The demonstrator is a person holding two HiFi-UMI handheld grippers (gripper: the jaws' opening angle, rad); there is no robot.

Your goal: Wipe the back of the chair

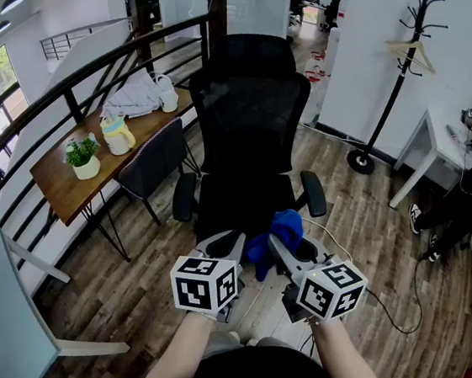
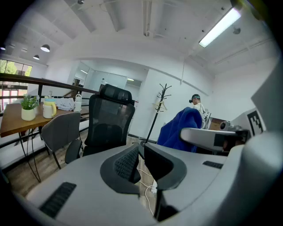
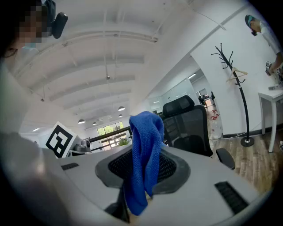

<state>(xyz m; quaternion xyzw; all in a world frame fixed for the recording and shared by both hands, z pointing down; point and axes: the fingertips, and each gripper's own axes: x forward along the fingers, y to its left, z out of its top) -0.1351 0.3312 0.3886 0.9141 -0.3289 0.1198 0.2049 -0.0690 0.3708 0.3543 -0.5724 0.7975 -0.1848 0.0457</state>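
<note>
Right gripper (image 3: 142,171) clamped shut on blue cloth (image 3: 144,141), which hangs folded over the jaws. Left gripper (image 2: 141,149) has its tips together and nothing held. Black office chair (image 1: 251,131) stands on the wood floor dead ahead (seat side toward the grippers), beside the right end of the wooden desk (image 1: 60,189). The cloth is not on the chair's back. Marker cubes (image 1: 204,284) show black-and-white square codes.

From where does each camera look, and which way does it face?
Head view: on the person's head, facing steeply down at the black chair; both forearms, left gripper and right gripper show.
Left gripper view: on the left gripper, facing the chair along shut, empty jaws.
Right gripper view: on the right gripper, facing along jaws shut on the blue cloth.
Shared: all show chair and cloth.
</note>
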